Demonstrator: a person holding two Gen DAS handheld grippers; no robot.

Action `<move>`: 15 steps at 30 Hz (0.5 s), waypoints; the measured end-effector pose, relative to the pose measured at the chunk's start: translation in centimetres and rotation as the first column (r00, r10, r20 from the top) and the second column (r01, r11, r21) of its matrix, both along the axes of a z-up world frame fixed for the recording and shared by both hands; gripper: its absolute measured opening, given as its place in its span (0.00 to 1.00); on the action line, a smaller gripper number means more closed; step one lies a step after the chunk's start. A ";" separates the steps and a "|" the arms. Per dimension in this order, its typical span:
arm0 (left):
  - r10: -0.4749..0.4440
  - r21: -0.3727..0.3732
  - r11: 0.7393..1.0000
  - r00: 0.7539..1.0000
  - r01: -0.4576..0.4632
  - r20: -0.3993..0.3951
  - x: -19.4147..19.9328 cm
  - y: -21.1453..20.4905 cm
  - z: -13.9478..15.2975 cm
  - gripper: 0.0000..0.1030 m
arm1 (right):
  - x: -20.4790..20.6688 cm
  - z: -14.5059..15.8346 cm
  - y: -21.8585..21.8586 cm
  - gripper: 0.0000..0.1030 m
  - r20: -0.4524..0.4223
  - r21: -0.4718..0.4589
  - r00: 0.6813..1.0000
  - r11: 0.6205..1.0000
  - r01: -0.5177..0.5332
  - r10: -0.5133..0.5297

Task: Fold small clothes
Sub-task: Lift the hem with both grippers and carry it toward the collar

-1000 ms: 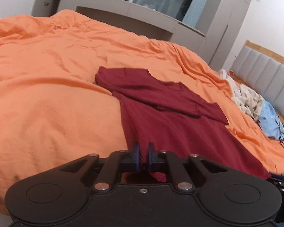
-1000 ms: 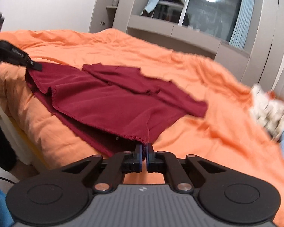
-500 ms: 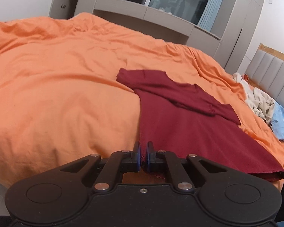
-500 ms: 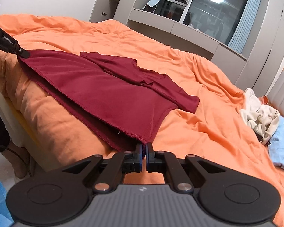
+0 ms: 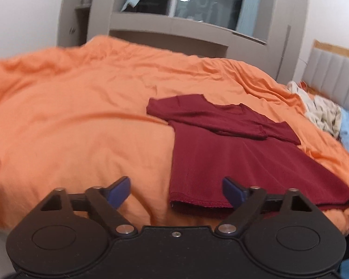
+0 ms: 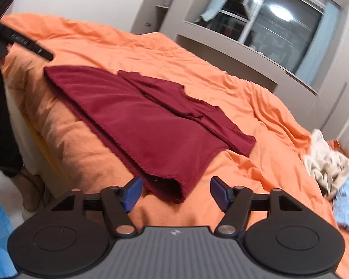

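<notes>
1. An orange duvet [image 5: 81, 121] covers a wide bed and fills most of both wrist views, rumpled into soft folds.
2. Grey built-in cabinets with a dark window [image 6: 283, 23] and pale blue curtains stand behind the bed; a padded grey headboard [image 5: 335, 74] sits at the right edge of the left view.
3. A dark red T-shirt [image 5: 232, 153] lies flat on the duvet near the bed's close edge, its sleeves folded in across the body and its hem towards the grippers.
4. A heap of cream and light blue clothes [image 6: 325, 165] sits well apart from the shirt, towards the headboard.
5. The left gripper [image 5: 176, 191] hovers over the shirt's hem corner, its blue-padded jaws spreading wide; the hem lies below and between them, and neither pad presses on it.
6. The right gripper [image 6: 176, 193] hovers at the other hem corner, its jaws also opening; the cloth lies between the pads, untouched.
7. In the right view, the left gripper's black body shows at the upper left, above the duvet.
</notes>
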State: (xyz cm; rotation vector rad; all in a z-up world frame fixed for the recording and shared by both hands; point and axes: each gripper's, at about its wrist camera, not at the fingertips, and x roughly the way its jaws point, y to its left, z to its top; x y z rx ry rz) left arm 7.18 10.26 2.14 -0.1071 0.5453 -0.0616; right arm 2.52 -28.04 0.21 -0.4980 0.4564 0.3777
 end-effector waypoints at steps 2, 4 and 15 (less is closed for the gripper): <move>-0.027 0.048 0.999 0.999 0.025 0.036 -0.5 -0.8 0.5 0.99 | 0.1 -0.4 0.8 0.71 0.004 -0.042 1.000 0.999 -0.025 0.025; -0.076 0.084 0.994 0.996 0.071 0.055 -0.7 -1.7 0.8 0.99 | 0.3 -0.9 1.7 0.73 0.018 -0.092 0.999 0.995 -0.042 0.044; -0.301 0.248 0.921 0.953 0.301 -0.038 0.7 -7.3 -1.1 0.99 | 1.8 -4.2 5.3 0.59 0.119 -0.314 0.989 0.948 -0.047 0.088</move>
